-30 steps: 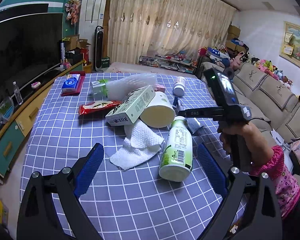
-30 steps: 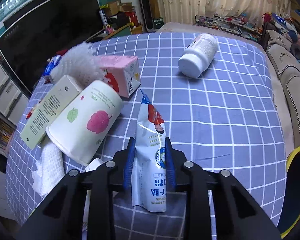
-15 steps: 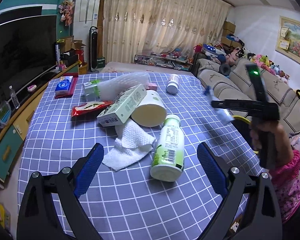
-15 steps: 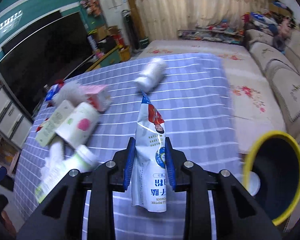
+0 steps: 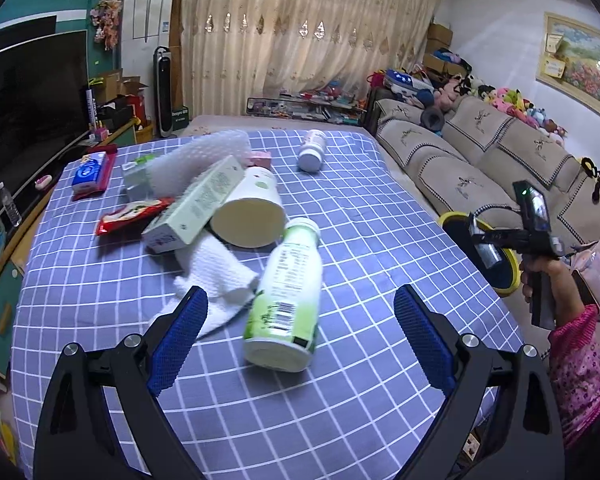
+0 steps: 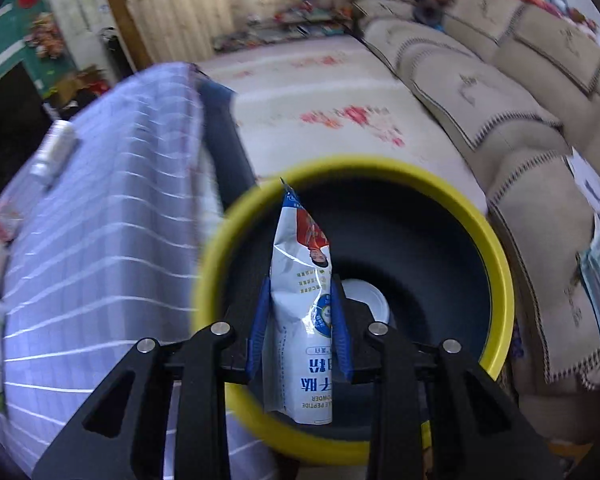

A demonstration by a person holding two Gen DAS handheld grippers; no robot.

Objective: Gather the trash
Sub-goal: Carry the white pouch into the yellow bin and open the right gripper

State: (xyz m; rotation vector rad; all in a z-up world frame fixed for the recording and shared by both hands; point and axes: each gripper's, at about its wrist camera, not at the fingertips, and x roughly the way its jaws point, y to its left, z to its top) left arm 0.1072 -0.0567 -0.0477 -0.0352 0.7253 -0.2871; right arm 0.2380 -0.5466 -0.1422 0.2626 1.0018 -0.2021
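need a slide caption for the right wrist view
Right claw shut on a blue-and-white pouch, poised over the open yellow-rimmed bin beside the checked table.

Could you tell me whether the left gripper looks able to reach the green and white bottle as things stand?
Probably yes: the left gripper is open, and the bottle lies on its side just ahead between the fingers, nothing on top.

bin mouth [image 6: 496, 248] open | bottle [image 5: 286, 300] between left fingers [image 5: 180, 336]

left gripper [image 5: 300, 340]: black angular frame, silver screws, blue textured pads
right gripper [image 6: 298, 320]: black arms, blue pads, silver screws
sleeve [image 5: 580, 364]: pink patterned knit
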